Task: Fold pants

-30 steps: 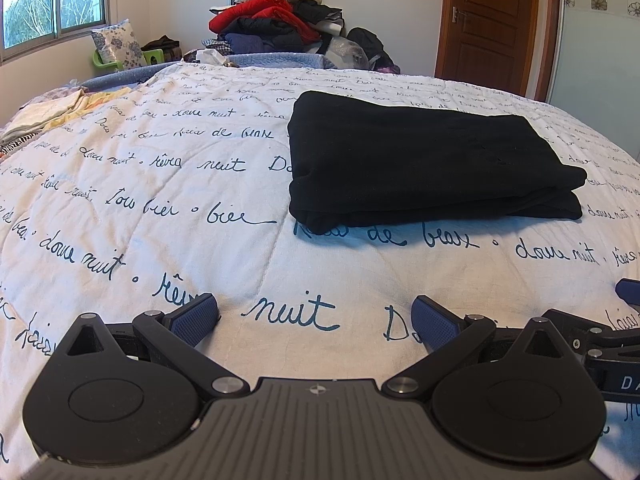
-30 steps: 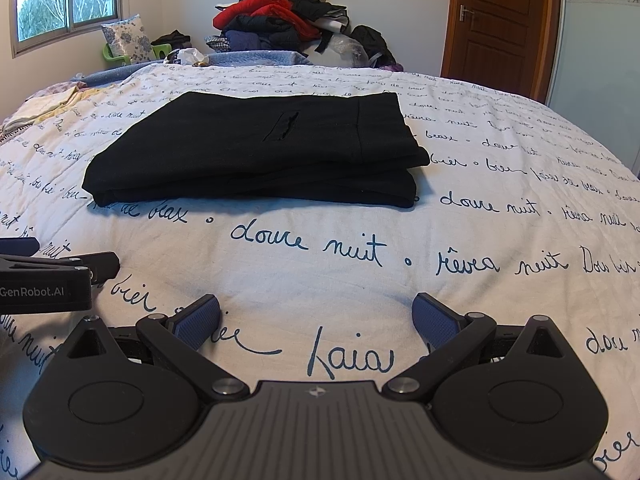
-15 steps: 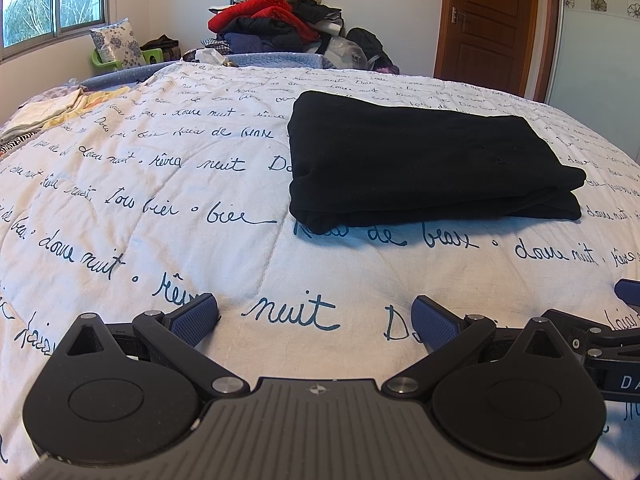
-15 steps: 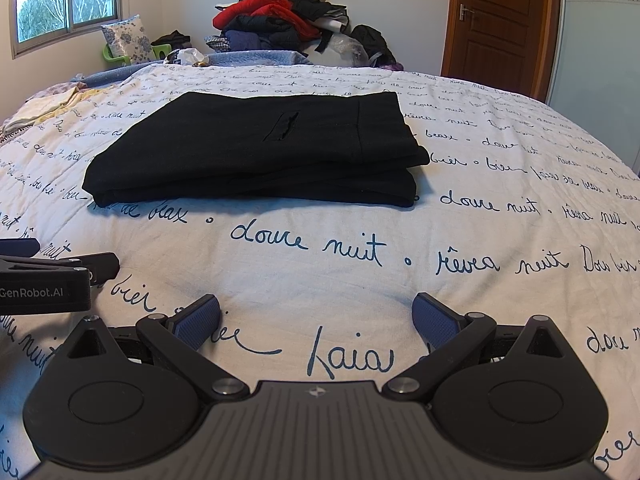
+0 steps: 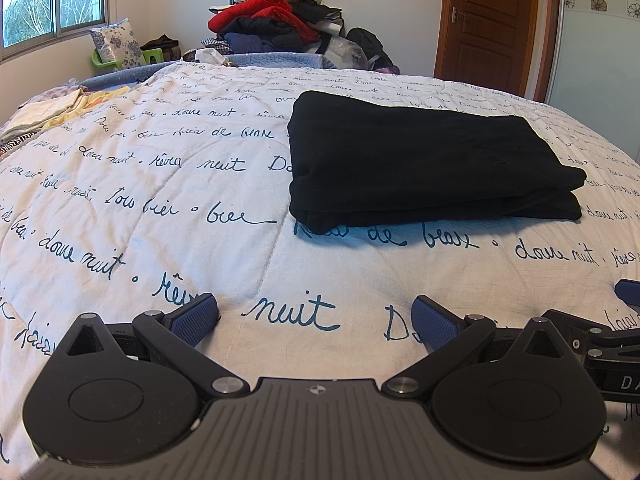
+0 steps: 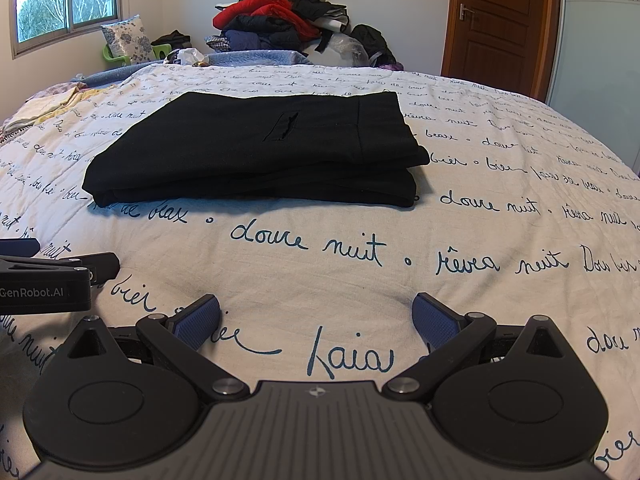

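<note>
"GenRobot.AI" label (image 6: 34,292) beside left tool (image 6: 60,268)

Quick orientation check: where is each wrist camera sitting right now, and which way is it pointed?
Left wrist: low over the bedspread, facing the far wall; folded black pants ahead-right. Own open left claw below; right claw at right edge.
Right wrist: same height and heading; pants ahead-left. Own open right claw below; left claw at left edge.
Shared: pants, bedspread, clothes pile, door, window.
</note>
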Available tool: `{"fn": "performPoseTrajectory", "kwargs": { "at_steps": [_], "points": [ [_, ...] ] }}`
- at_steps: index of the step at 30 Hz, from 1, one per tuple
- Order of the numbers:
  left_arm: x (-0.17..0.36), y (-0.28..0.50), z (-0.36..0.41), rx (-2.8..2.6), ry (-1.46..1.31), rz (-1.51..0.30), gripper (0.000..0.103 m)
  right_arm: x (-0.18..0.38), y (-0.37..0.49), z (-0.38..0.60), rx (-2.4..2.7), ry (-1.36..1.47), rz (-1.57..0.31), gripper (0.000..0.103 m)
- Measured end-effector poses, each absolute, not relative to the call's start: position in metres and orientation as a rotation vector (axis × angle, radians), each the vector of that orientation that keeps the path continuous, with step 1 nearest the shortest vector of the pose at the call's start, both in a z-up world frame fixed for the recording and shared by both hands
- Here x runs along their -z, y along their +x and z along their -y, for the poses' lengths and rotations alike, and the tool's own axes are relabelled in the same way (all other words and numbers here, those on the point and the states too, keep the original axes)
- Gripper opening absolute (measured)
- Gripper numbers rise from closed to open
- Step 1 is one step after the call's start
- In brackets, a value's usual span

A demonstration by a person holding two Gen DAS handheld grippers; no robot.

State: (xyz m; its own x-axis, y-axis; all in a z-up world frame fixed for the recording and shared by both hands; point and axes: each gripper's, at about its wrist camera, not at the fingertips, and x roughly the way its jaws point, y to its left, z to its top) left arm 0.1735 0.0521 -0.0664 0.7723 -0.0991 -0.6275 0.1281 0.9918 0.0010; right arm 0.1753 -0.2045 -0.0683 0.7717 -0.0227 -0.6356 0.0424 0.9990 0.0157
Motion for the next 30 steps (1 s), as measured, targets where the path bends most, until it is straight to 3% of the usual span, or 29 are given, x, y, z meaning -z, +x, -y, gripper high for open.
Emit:
{"fn": "performPoseTrajectory", "kwargs": {
  "at_steps": [30],
  "points": [
    [0.0659,0.1739,-0.0518,0.124,0.043,-0.677,0.103,0.0693,0.1757,0.205,0.034,0.035,-0.69,0.103]
  ]
}}
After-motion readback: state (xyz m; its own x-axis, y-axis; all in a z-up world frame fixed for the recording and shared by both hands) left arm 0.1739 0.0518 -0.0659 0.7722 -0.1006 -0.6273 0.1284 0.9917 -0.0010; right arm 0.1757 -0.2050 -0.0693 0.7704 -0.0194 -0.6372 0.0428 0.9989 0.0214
